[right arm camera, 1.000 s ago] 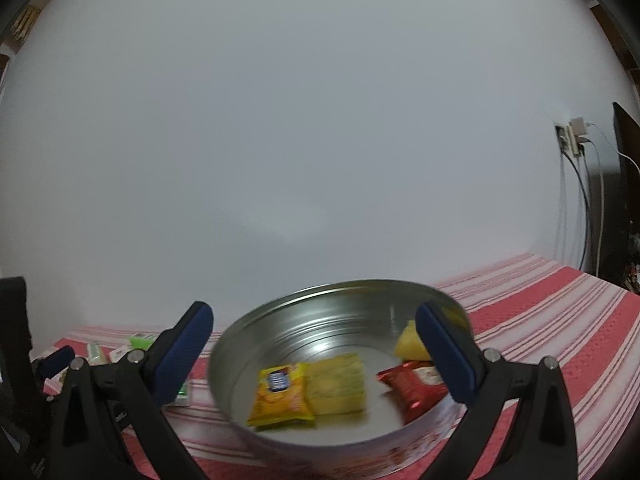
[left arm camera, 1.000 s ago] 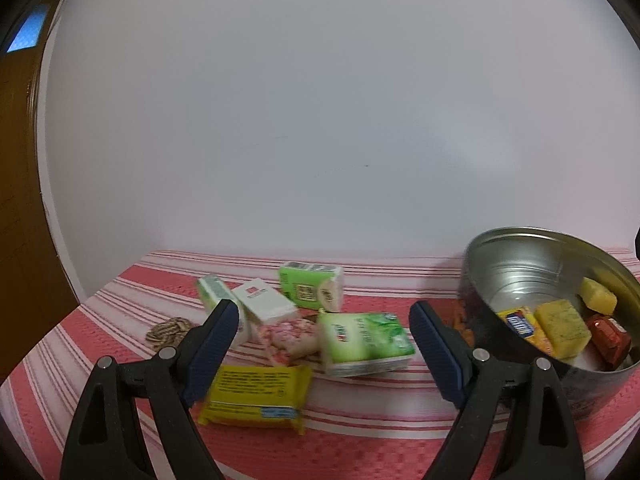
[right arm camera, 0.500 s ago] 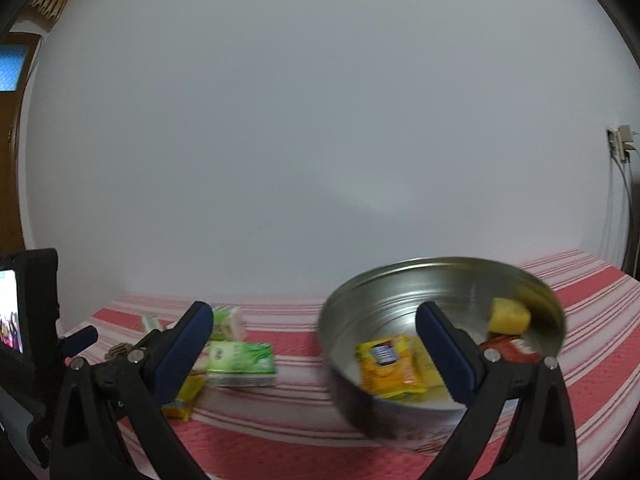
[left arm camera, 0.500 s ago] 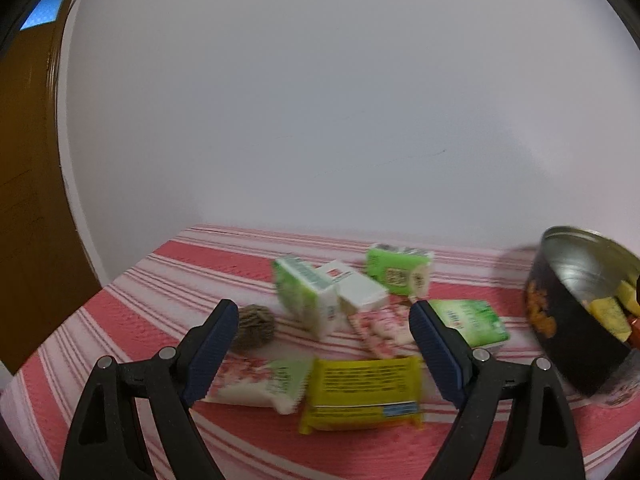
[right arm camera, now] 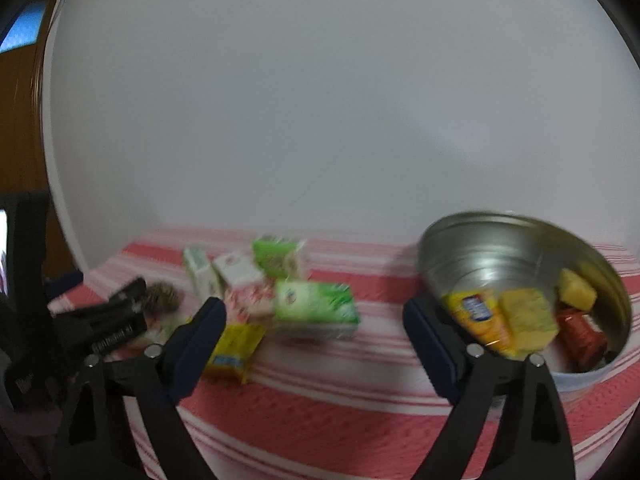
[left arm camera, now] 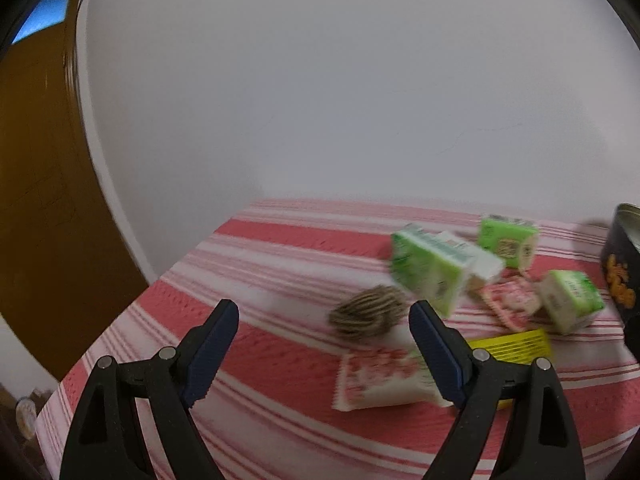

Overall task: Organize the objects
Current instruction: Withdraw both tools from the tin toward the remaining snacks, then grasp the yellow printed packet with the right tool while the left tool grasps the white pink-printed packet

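Note:
Several snack packets lie in a loose pile on the red-and-white striped cloth (left arm camera: 260, 272): green-and-white packs (left arm camera: 430, 270) (right arm camera: 316, 310), a pink-and-white packet (left arm camera: 380, 380), a yellow packet (right arm camera: 236, 344) and a brown striped pouch (left arm camera: 366, 314). A round metal tin (right arm camera: 480, 240) at the right holds yellow and red packets. My left gripper (left arm camera: 324, 338) hangs open over bare cloth left of the pile, empty. The jaws of my right gripper (right arm camera: 316, 344) are closing, wide apart, with nothing pressed between them; the pile lies beyond them.
A white wall runs behind the table. A brown wooden door (left arm camera: 36, 200) stands at the left. The table's left edge (left arm camera: 120, 312) drops off near my left gripper. The left gripper's black body (right arm camera: 100, 328) shows at the left of the right wrist view.
Both views have swung left: the pile and tin slid rightward in each. In the right wrist view the tin went from centre to the right, and the pile now sits between the fingers.

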Demonstrator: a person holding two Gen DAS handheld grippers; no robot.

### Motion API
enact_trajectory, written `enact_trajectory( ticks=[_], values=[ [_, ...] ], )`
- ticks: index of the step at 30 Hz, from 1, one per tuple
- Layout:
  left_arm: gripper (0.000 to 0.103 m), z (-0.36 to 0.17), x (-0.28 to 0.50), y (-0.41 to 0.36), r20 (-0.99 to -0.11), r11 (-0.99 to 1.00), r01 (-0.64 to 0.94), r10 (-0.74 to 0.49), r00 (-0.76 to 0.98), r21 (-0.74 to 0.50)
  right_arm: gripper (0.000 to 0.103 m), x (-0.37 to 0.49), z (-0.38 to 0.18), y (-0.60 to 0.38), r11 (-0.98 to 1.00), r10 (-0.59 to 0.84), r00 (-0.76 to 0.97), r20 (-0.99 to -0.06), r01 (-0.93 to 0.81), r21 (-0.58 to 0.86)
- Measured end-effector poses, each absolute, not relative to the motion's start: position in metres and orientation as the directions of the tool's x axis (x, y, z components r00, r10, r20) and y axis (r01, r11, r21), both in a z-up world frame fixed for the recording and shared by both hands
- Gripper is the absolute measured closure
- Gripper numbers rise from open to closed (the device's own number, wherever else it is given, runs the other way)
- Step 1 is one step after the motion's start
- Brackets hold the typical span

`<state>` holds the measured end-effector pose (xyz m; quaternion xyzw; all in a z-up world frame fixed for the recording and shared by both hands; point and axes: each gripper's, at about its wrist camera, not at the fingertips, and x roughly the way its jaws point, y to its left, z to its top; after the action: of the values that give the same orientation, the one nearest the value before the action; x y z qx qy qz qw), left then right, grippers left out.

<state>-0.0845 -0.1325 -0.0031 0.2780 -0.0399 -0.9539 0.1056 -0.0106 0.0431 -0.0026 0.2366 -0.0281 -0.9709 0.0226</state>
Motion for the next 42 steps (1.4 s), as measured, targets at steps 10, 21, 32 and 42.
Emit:
enact_trajectory(
  ticks=[10, 21, 32, 42],
  values=[
    [0.014, -0.004, -0.09, -0.167, -0.585, -0.963, 0.264, -0.247, -0.772, 0.058, 0.018, -0.066, -0.034, -0.006, -0.991, -0.135, -0.735, -0.665, 0.112, 0.077],
    [0.014, -0.008, -0.094, -0.161, -0.615, -0.971, 0.226, -0.223, -0.757, 0.074, 0.022, -0.099, -0.057, -0.039, -0.989, -0.125, -0.609, -0.783, 0.134, 0.054],
    [0.014, -0.021, -0.099, -0.141, -0.677, -0.994, 0.091, -0.102, -0.729, 0.051, 0.03, -0.07, -0.047, 0.001, -0.976, -0.219, -0.65, -0.728, 0.159, 0.152],
    [0.014, -0.036, -0.12, -0.101, -0.765, -0.998, 0.009, -0.048, -0.642, 0.056, 0.03, -0.027, -0.017, 0.043, -0.992, -0.12, -0.787, -0.605, 0.123, 0.037]
  ],
)
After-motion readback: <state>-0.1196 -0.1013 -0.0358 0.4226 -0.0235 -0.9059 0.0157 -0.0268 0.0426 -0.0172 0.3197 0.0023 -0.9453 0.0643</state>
